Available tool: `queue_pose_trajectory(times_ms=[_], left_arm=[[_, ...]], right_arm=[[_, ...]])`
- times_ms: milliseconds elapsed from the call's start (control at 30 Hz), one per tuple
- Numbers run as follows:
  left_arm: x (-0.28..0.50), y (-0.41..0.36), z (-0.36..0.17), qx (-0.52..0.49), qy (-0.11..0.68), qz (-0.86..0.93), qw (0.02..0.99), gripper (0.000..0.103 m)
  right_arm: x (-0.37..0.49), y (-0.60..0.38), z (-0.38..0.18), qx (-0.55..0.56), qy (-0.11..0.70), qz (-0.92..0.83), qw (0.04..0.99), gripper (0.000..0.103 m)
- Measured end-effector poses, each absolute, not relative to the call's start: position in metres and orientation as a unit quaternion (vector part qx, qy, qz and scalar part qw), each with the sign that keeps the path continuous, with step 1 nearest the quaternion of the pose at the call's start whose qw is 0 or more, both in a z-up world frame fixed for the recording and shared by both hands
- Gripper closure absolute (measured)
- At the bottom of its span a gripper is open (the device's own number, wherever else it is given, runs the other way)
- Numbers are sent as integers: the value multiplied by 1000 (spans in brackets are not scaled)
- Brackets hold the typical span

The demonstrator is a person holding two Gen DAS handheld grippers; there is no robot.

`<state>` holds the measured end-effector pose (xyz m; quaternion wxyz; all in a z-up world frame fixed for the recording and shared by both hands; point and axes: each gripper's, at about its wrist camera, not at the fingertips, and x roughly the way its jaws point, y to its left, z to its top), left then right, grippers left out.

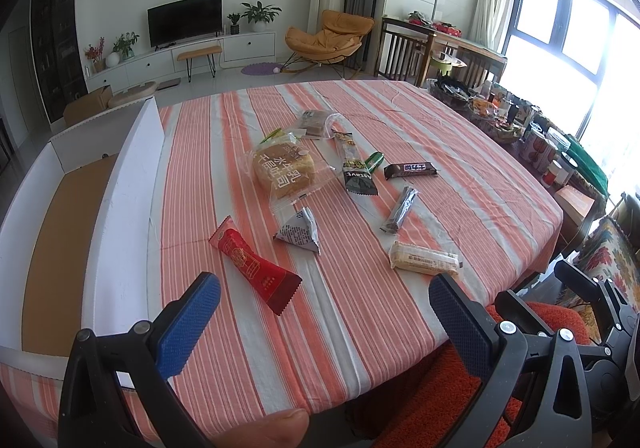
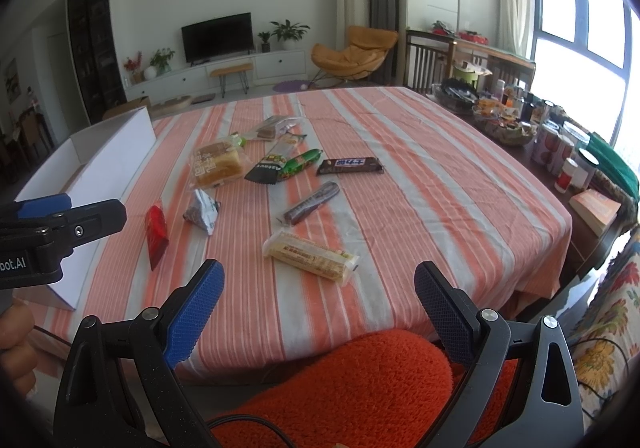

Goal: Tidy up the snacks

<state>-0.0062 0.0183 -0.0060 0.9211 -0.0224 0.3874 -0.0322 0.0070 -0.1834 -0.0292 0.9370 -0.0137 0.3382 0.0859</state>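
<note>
- Left gripper (image 1: pixel 324 308): fingers spread wide, nothing between them, held above the near table edge.
- Right gripper (image 2: pixel 320 308): likewise spread and empty, low over the near edge.
- Snacks lie loose on the striped tablecloth (image 1: pixel 460 152): red packet (image 1: pixel 256 272) nearest the left gripper, grey triangular pouch (image 1: pixel 299 233) just beyond it, bread pack (image 1: pixel 282 172) further back, pale wafer bar (image 2: pixel 310 255) nearest the right gripper, dark chocolate bar (image 2: pixel 350 166) well beyond.
- White box (image 1: pixel 60 232), open with a brown floor, stands at the left side of the table; judged the likely destination, and it appears empty, though its far end is poorly seen.
- Step in hand, as judged: first pick. Advise each gripper take its nearest item, closing across the narrow width of the flat packet, pressing lightly into the cloth.
- Obstacles: the box's raised white wall (image 1: pixel 132 184) must be cleared on transfer; packets lie near one another, so a wide approach may nudge neighbours.
- Surroundings: jars and bowls (image 2: pixel 560 152) crowd the right side table, well apart from the work.
</note>
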Motion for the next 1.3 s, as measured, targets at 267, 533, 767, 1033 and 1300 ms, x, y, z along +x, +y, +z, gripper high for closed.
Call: queue_pose_trajectory(times_ms=[267,533,767,1033,1300], left_arm=[[-6,18,-6,-24,387,-33,921,0],[-9,13,-7,-28,390,-36,920,0],[-9,21,29,-55,376,-53,923,0],[-16,8,56,-74,388,-88,914,0],[-10,16,-1,-37,437,-28,898,0]], right_arm=[[7,-183,-29,-14,338,86,937,5],[6,-182,-31,-10,343,89,935,5],[17,-197,22,-109,337,63,933,5],[11,-199,65,-178,383,122,898,5],[32,-186,-33,-30,375,148,915,5]])
